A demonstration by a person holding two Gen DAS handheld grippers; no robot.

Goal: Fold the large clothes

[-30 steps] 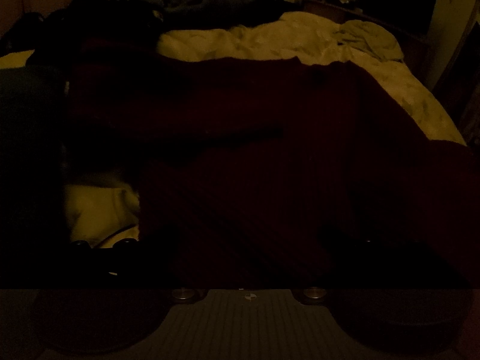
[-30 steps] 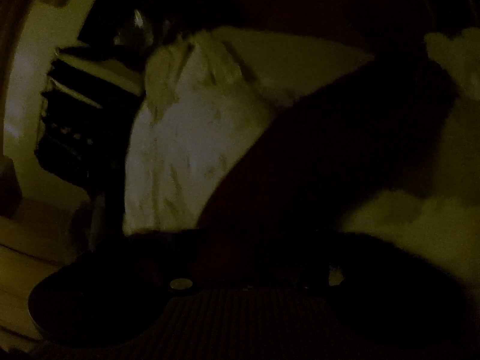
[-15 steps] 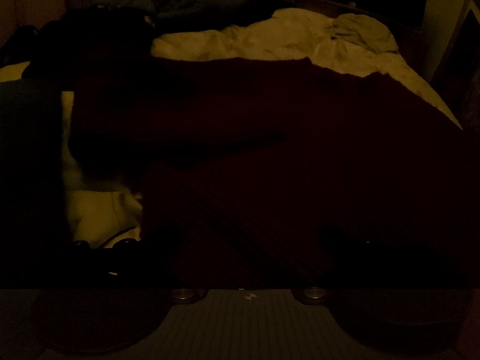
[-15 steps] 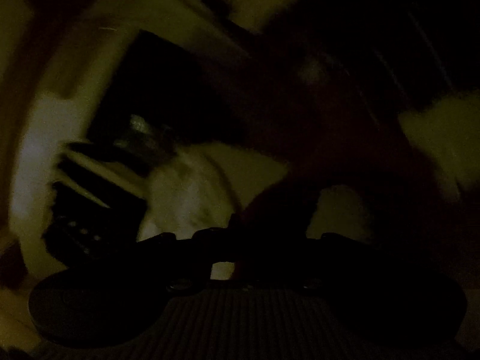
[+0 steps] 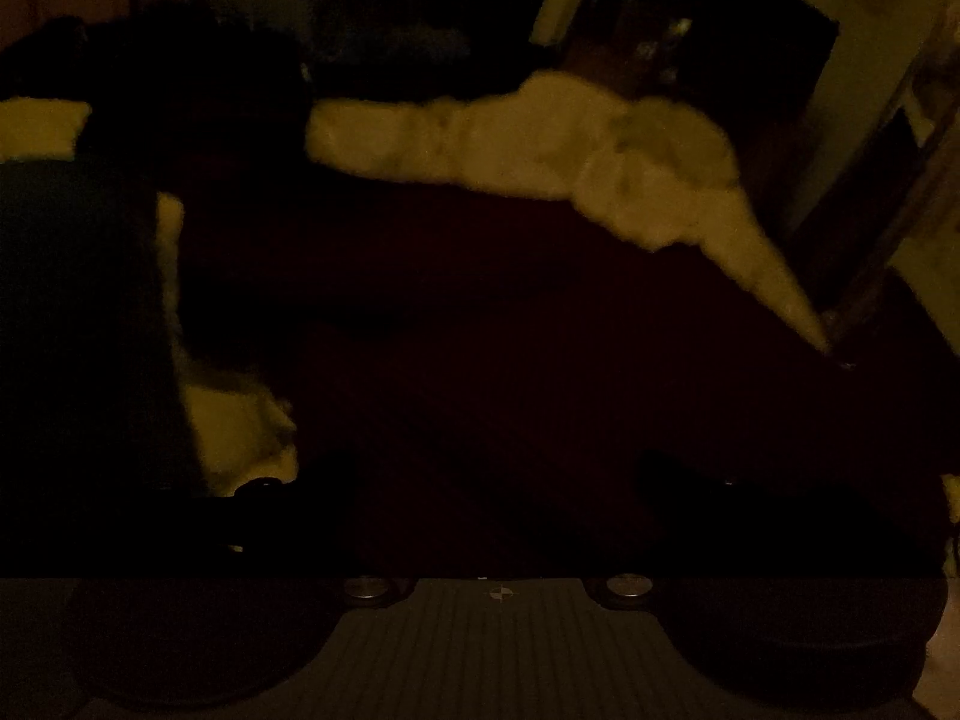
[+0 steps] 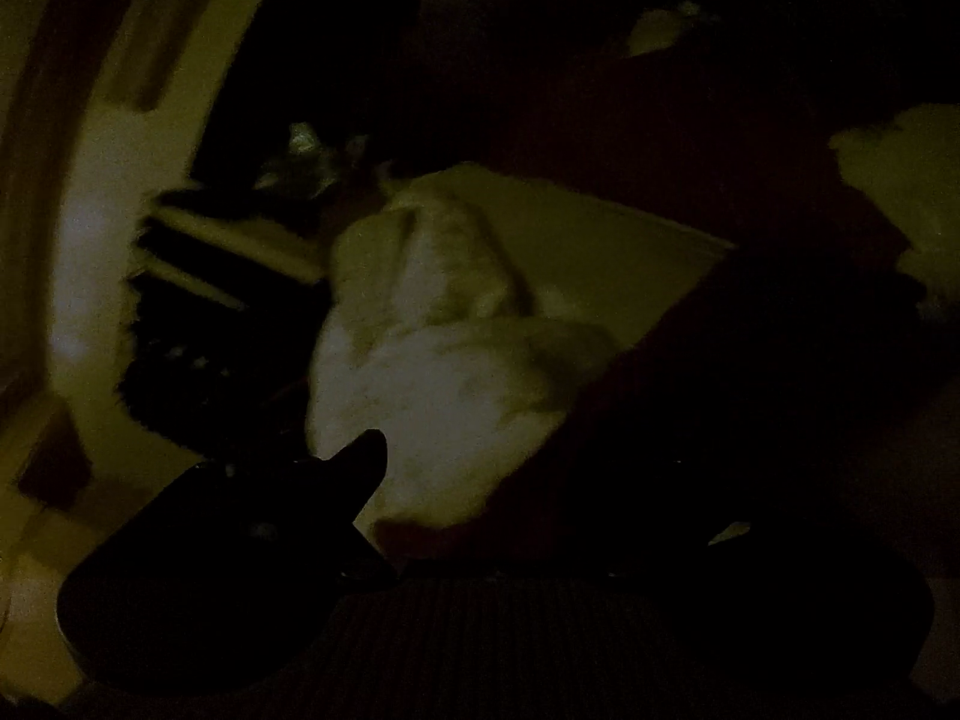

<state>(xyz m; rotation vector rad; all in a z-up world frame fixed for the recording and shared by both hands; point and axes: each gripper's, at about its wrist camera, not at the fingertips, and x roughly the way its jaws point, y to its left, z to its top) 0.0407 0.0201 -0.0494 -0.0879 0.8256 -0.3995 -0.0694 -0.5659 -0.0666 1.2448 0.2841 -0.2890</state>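
On bed (image 5: 540,138) | garment (image 5: 540,330) spread, partly folded, more folds left | left gripper (image 5: 498,480) apart | right gripper (image 6: 540,504) apart, garment between fingers

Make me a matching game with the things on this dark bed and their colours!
Things:
1. large spread-out garment
2. rumpled bed cover
3. bundle at the left edge

Colours:
A. pale cream
B. dark teal
C. deep maroon

Pairs: 1-C, 2-A, 3-B
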